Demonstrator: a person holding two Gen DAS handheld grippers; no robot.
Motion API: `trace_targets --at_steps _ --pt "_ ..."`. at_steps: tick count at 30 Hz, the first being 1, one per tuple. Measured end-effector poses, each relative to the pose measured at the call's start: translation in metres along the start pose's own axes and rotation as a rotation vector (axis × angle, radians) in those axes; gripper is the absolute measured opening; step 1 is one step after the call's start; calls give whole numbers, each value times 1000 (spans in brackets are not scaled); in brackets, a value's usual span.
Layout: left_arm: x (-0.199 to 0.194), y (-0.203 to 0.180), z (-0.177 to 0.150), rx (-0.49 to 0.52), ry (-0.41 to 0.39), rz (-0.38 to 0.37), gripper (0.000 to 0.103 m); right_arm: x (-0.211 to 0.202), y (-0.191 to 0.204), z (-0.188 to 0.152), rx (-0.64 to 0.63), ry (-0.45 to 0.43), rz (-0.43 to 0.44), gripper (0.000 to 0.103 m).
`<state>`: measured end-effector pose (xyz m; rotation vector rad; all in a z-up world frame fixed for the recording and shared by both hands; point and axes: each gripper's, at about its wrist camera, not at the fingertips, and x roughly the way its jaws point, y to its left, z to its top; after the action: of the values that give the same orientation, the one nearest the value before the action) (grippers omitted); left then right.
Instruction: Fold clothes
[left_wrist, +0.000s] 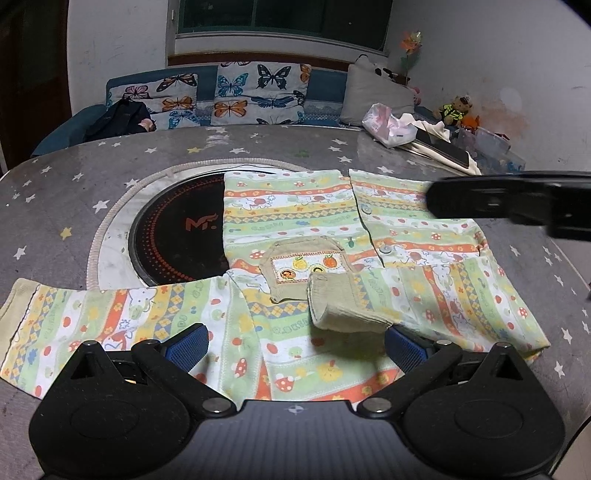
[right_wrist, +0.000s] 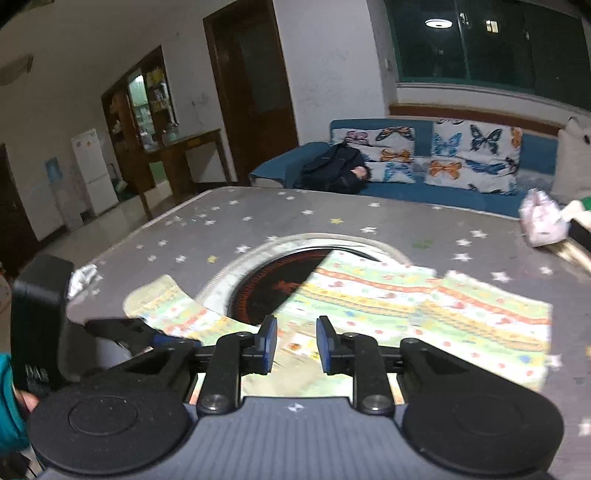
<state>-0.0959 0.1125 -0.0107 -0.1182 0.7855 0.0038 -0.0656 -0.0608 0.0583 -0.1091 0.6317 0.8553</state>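
A child's patterned cardigan (left_wrist: 295, 229) in green, orange and white lies flat on the grey star-print table (left_wrist: 74, 177), buttons and a beige pocket (left_wrist: 303, 266) up. Its right sleeve is folded across the body, its beige cuff (left_wrist: 343, 306) near the pocket. The left sleeve (left_wrist: 92, 314) stretches out to the left. My left gripper (left_wrist: 295, 347) is open just above the near hem, holding nothing. My right gripper (right_wrist: 297, 345) is partly open and empty above the cardigan (right_wrist: 406, 302); it also shows as a dark bar in the left wrist view (left_wrist: 517, 203).
A round black induction hob (left_wrist: 177, 236) is set into the table, partly under the cardigan. A tissue pack (left_wrist: 388, 125), a phone and cloth lie at the far right. A blue sofa with butterfly cushions (left_wrist: 258, 92) stands behind the table.
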Motion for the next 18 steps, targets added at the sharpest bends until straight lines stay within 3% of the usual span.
trace_targets --at_steps 10,18 --pt "-13 19 -1 -42 -21 63 103 -49 -69 -37 -44 145 -230 23" --pt "-12 -5 12 -7 -55 -36 100 -49 -73 -75 -13 183 -193 22"
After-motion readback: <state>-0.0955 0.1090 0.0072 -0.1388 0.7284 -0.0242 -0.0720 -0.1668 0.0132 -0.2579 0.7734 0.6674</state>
